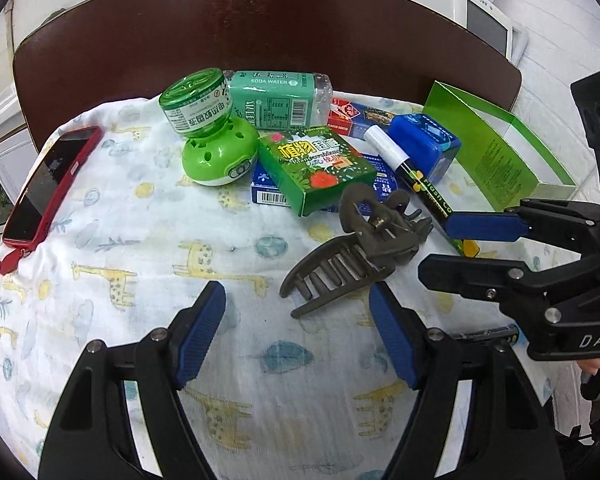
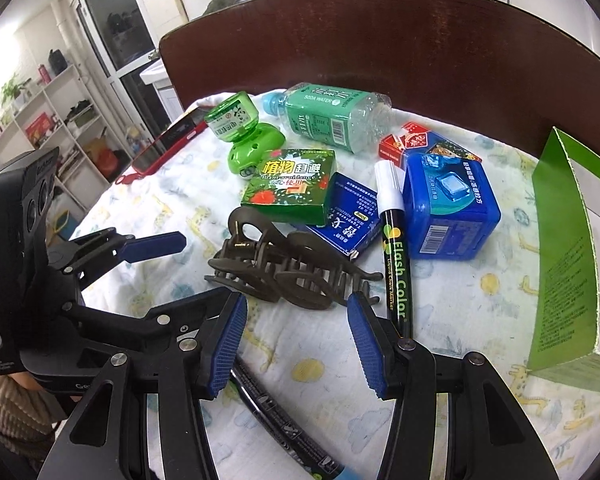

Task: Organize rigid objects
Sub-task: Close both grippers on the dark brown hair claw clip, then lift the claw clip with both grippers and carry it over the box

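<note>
Lying in the middle of the giraffe cloth [image 1: 112,216] is the big brown hair clip [image 1: 352,248], and everything else sits around it. Far left of the clip is a red phone [image 1: 48,184]. Behind the clip, going left to right, are a green bug plug [image 1: 212,136], a bottle [image 1: 280,98] that says "SODA WATER", a green box [image 1: 320,168] on a dark blue box [image 2: 350,216], a marker [image 2: 396,248] that says "Flash Color Liquid Chalk Marker", a blue tub [image 2: 450,208] and an open green carton [image 2: 564,256]. The left gripper [image 1: 298,334] is apart with nothing in it, just in front of the clip. The right gripper [image 2: 298,344] is also spread, holding nothing, with the clip just ahead and the marker touching its right finger.
</note>
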`<state>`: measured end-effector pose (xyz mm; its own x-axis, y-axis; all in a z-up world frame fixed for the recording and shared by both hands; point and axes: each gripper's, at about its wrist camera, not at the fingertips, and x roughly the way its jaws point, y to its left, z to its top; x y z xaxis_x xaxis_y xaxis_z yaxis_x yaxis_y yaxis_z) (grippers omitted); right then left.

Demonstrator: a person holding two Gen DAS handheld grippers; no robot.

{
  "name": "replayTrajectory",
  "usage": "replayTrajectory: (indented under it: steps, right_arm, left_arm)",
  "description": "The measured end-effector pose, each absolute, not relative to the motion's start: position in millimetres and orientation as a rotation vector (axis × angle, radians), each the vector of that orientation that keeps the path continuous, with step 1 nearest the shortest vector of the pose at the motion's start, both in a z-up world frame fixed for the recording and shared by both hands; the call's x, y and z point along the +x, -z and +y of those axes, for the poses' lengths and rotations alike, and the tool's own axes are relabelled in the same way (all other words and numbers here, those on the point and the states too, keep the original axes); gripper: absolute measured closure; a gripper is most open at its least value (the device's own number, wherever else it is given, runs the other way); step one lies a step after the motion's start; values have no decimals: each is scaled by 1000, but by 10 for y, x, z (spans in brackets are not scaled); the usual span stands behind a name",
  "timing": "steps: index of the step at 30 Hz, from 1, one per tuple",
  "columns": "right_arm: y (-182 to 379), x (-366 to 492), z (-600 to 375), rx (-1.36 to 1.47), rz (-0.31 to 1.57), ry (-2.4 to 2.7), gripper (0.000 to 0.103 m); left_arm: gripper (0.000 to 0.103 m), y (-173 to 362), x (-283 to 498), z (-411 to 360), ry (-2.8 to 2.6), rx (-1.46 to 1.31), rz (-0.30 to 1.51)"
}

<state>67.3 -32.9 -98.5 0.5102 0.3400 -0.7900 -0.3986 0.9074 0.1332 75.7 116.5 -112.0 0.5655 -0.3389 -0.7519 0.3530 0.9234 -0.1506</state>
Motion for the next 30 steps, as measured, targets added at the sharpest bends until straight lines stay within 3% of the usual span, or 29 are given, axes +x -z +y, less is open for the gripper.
replayTrajectory:
  steps: [12, 15, 30]
  right_arm:
    - [1116, 883, -325, -54, 973, -465, 49]
    - [1117, 888, -299, -63, 966, -473, 58]
    - [862, 698, -242, -79, 899, -494, 59]
  left_arm:
    - [31, 1179, 887, 1063, 468, 50, 870]
    - [47, 1171, 892, 983, 498, 73, 863]
    - [46, 886, 693, 947, 461, 82, 843]
